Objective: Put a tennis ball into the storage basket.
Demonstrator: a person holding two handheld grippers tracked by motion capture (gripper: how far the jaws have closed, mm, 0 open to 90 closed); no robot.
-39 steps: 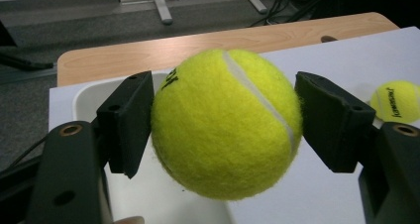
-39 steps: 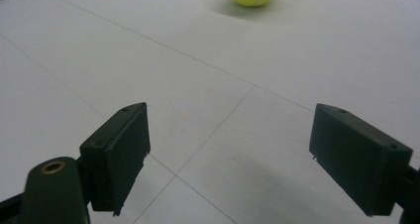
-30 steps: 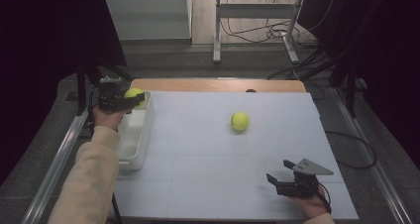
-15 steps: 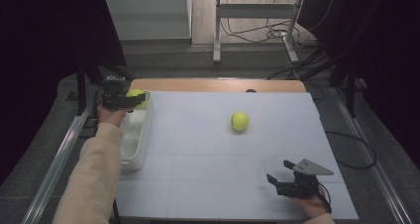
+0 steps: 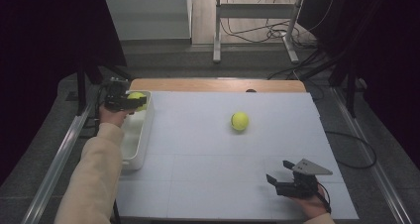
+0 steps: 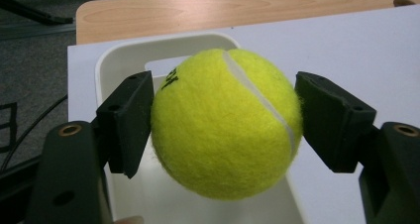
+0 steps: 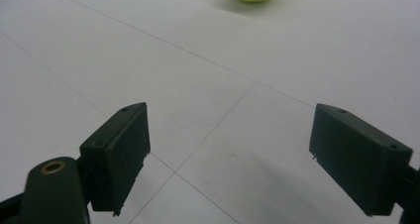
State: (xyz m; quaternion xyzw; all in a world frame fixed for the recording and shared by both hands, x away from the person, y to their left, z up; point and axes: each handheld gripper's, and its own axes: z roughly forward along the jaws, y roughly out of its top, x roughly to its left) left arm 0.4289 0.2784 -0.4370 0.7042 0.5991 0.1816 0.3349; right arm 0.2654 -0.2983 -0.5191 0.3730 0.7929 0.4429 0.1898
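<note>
A: Where is the left gripper [image 5: 132, 101] at this moment?

B: It is at the far left of the white table surface [image 5: 208, 154], above the far end of the long white plastic bin [image 5: 140, 135]. Its two black jaws are clenched on a bright yellow-green felt tennis ball [image 6: 225, 122]. In the left gripper view the pads [image 6: 130, 117] press on both sides of the held ball, and its white seam curves across the upper right part.

A: Is the held ball touching the bin?

B: I think no. In the left gripper view the ball hangs over the open inside of the bin, with the rounded far rim behind it. From the high view I cannot tell how high it is over the floor of the bin.

A: And the right gripper [image 5: 283, 180]?

B: It is near the front right corner of the table, held low over the white surface, with its grey three-cornered plate on top. Its jaws are released and stand wide apart; in the right gripper view there is nothing between them, just the white surface with thin lines.

A: Is there another ball?

B: Yes, a second yellow-green tennis ball [image 5: 239, 121] lies on the table a little right of the middle, well apart from both grippers. In the right gripper view it is at the top edge, far ahead of the open jaws. A strip of light wooden tabletop [image 5: 218, 84] shows behind the white surface.
</note>
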